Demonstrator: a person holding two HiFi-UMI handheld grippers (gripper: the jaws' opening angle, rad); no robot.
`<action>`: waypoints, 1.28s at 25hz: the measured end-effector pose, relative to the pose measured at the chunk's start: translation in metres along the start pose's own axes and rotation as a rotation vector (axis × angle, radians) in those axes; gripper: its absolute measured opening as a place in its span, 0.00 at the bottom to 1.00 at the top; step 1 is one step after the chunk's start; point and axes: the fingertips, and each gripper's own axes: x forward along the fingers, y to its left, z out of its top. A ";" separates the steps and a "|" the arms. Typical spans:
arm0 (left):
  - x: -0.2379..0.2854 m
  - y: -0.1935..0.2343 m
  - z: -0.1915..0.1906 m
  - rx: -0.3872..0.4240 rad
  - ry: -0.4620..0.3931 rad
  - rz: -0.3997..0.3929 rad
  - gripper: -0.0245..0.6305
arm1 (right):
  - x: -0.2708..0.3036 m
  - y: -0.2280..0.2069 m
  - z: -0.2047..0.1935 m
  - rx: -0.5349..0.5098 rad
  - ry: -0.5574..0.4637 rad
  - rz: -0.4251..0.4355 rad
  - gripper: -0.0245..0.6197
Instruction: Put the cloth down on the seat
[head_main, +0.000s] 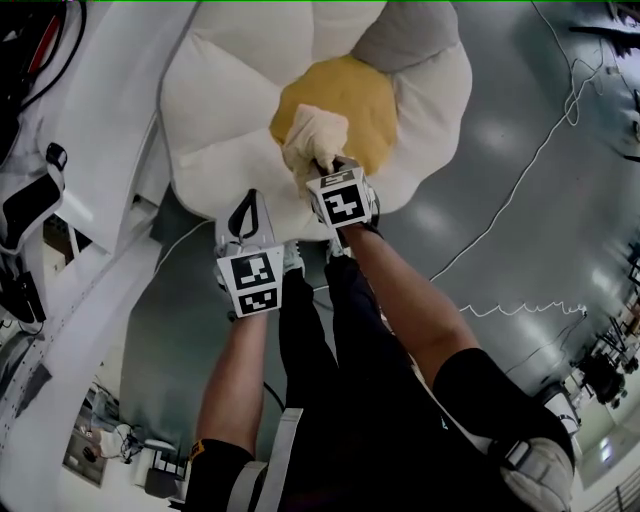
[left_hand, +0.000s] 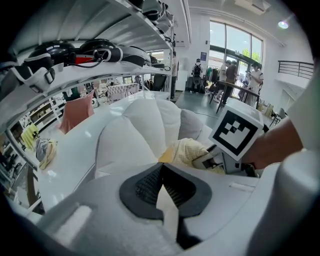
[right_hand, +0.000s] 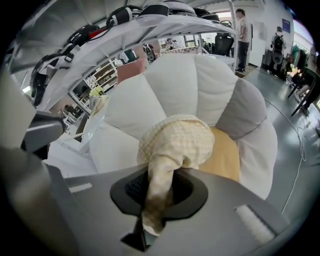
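Note:
The seat (head_main: 215, 110) is a white flower-shaped cushion with one grey petal and a yellow centre (head_main: 360, 100). A cream waffle cloth (head_main: 312, 135) hangs bunched over that centre. My right gripper (head_main: 322, 168) is shut on the cloth; in the right gripper view a strip of the cloth (right_hand: 175, 142) runs down between the jaws of the right gripper (right_hand: 159, 175), above the seat (right_hand: 175, 85). My left gripper (head_main: 251, 203) hovers to the left over the seat's near edge. The left gripper (left_hand: 161, 167) is shut and empty, and its view shows the cloth (left_hand: 187, 150) and seat (left_hand: 135, 130) ahead.
White shelving (head_main: 85, 190) runs along the left, with helmets (left_hand: 95, 50) on its upper shelf and a pink cushion (left_hand: 77, 112) lower down. A thin cable (head_main: 520, 180) trails over the grey floor to the right. People (left_hand: 230, 75) stand far behind.

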 end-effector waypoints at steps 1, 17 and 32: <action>-0.001 0.000 -0.002 -0.002 0.002 0.001 0.04 | 0.003 0.001 0.001 0.001 0.002 0.004 0.10; -0.010 -0.006 0.004 -0.062 -0.020 0.005 0.04 | -0.011 0.015 0.010 -0.007 -0.048 0.043 0.28; -0.112 -0.027 0.087 -0.047 -0.125 -0.026 0.04 | -0.206 0.047 0.050 -0.041 -0.318 -0.060 0.04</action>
